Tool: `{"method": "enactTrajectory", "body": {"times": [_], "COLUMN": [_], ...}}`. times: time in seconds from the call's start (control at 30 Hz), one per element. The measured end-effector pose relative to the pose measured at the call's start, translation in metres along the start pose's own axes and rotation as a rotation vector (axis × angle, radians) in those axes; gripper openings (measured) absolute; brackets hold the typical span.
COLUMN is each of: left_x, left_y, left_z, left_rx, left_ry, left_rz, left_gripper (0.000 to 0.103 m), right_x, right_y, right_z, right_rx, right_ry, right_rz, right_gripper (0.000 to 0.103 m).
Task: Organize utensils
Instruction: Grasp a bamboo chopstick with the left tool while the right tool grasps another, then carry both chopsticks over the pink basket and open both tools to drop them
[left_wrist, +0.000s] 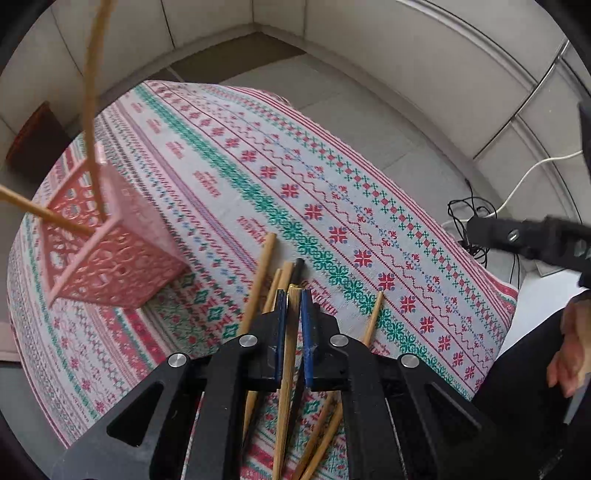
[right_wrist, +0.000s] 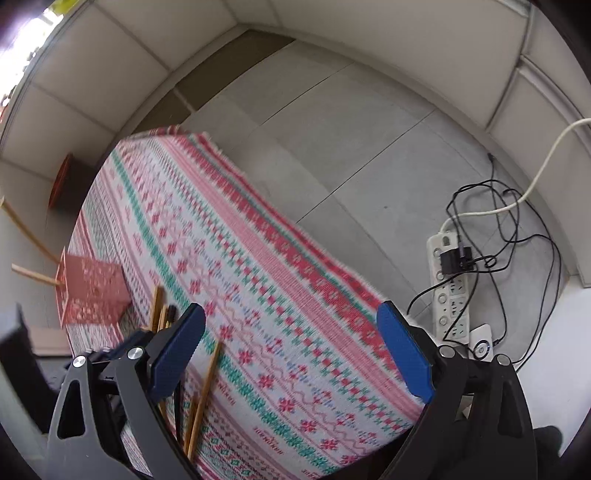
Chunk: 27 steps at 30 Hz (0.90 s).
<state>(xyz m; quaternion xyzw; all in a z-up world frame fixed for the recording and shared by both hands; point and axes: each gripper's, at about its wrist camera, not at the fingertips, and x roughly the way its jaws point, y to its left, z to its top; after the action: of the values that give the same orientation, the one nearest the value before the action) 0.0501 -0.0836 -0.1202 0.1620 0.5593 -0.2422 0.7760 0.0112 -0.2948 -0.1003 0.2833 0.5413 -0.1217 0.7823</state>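
Note:
My left gripper (left_wrist: 293, 299) points down at the table and is shut on a pale wooden chopstick (left_wrist: 291, 332), which runs between its blue pads. Around it on the patterned tablecloth (left_wrist: 332, 177) lie several loose chopsticks (left_wrist: 263, 273), one of them black (left_wrist: 297, 267). To the left stands a pink perforated basket (left_wrist: 110, 251) with two chopsticks (left_wrist: 92, 110) leaning out of it. My right gripper (right_wrist: 291, 310) hangs open over the cloth with nothing between its blue pads. The basket (right_wrist: 92, 291) and loose chopsticks (right_wrist: 207, 384) show at its left.
The table's far edge drops to a grey tiled floor (right_wrist: 351, 147). A white power strip (right_wrist: 450, 288) with tangled black cables lies on the floor at the right. A person's hand (left_wrist: 572, 350) and dark clothing sit at the right edge of the left wrist view.

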Motion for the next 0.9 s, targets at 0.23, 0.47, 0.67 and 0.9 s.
{"method": "enactTrajectory", "body": {"times": [0.23, 0.47, 0.67, 0.9], "left_x": [-0.081, -0.113, -0.132, -0.147], "left_y": [0.028, 0.036, 0.042, 0.037], "left_z": [-0.034, -0.055, -0.059, -0.061], "left_rx": [-0.073, -0.095, -0.101, -0.095], "left_ry": [-0.177, -0.261, -0.295, -0.337], "left_rz": [0.008, 0.015, 0.025, 0.036], "left_gripper": [0.007, 0.007, 0.007, 0.007], "right_x": [0.037, 0.069, 0.071, 0.045], "right_y": [0.050, 0.086, 0.112, 0.100], "right_z": [-0.038, -0.057, -0.069, -0.058], "right_rx": [-0.104, -0.125, -0.205, -0.162], "right_ry": [0.138, 0.194, 0.106, 0.044], "right_rz": [-0.041, -0.117, -0.194, -0.034], "right_gripper": [0.056, 0.047, 0.014, 0.006]}}
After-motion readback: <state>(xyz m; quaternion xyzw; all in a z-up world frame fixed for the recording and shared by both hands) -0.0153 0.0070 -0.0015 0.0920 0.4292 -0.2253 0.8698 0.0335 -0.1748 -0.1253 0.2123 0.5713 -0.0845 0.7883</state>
